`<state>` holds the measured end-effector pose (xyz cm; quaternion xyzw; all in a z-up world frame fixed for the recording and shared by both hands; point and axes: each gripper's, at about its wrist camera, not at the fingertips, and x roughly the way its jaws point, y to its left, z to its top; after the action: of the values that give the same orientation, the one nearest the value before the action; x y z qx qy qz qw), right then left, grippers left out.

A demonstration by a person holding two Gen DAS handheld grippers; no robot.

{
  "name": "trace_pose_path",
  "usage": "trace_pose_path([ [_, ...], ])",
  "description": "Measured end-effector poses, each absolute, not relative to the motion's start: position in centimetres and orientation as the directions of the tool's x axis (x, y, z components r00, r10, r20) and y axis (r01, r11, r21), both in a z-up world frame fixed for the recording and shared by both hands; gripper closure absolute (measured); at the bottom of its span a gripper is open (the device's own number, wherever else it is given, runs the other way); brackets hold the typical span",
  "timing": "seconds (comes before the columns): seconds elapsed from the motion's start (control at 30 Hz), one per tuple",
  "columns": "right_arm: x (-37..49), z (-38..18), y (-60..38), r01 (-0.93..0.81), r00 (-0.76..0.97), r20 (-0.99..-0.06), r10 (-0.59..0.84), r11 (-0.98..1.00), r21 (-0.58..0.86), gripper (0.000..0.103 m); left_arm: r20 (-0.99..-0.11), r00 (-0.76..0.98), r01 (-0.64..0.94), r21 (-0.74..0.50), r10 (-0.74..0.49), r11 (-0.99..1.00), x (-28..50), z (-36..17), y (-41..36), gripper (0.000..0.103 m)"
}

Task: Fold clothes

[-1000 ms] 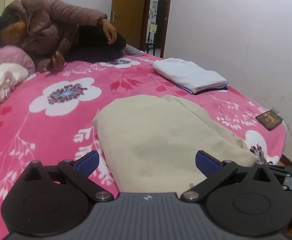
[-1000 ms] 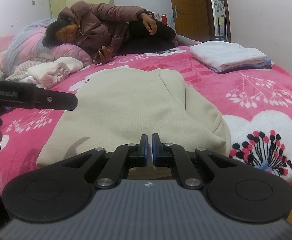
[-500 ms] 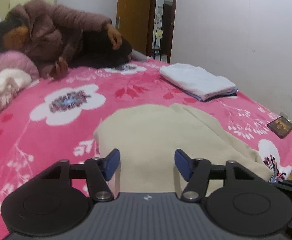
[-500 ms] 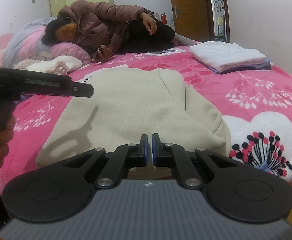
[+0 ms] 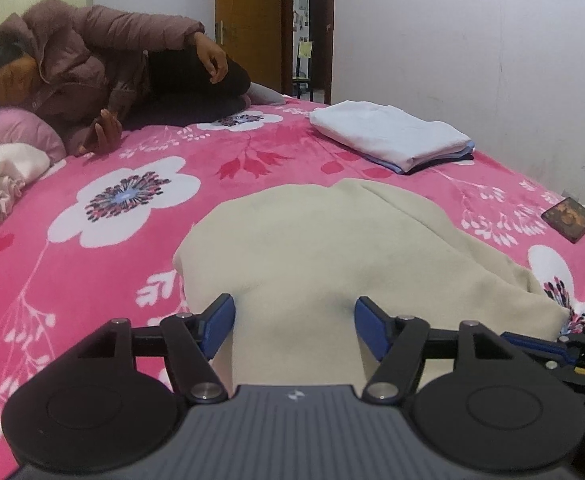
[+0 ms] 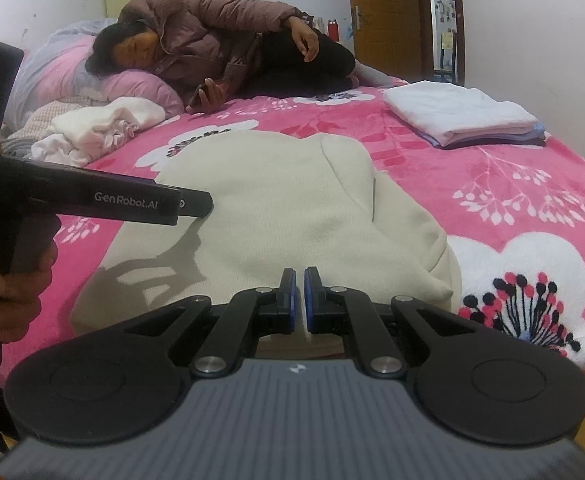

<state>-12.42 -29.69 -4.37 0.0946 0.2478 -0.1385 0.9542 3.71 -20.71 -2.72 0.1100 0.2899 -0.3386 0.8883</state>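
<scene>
A cream garment lies flat on the pink flowered bed cover. My left gripper hovers just above the garment's near left part and casts a shadow on it. Its jaws are opening, with cloth beneath them and nothing pressed between the pads. My right gripper is shut, low at the garment's near right corner. Whether it pinches any cloth is hidden.
A stack of folded clothes sits at the far right of the bed. A person lies across the far side. Crumpled white clothing is at the left, a dark flat object near the right edge.
My left gripper has come forward and lower over the cream garment. Its jaws went from wide apart to narrower, then spread slightly. The right gripper has stayed put, shut.
</scene>
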Motion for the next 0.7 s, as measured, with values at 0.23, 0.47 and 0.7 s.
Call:
trace_pose_path([
  [0.23,-12.3,-4.2,-29.7,0.302,0.834,-0.510,-0.211,0.948,0.102,0.099,-0.585,0.598,0.669,-0.013,-0.549,0.743,3.7,-2.8,-20.4,0.034],
  [0.47,-10.8,0.3,-31.0,0.224,0.849,-0.508,-0.143,0.970,0.100,0.091,-0.491,0.608,0.651,-0.142,-0.624,0.746,3.2,-1.6,-16.9,0.033],
  [0.7,-2.7,5.2,-30.6,0.045,0.857,-0.515,0.029,0.990,0.130,0.089,-0.540,0.557,0.614,-0.245,-0.631,0.751,4.1,-4.1,-15.6,0.035],
])
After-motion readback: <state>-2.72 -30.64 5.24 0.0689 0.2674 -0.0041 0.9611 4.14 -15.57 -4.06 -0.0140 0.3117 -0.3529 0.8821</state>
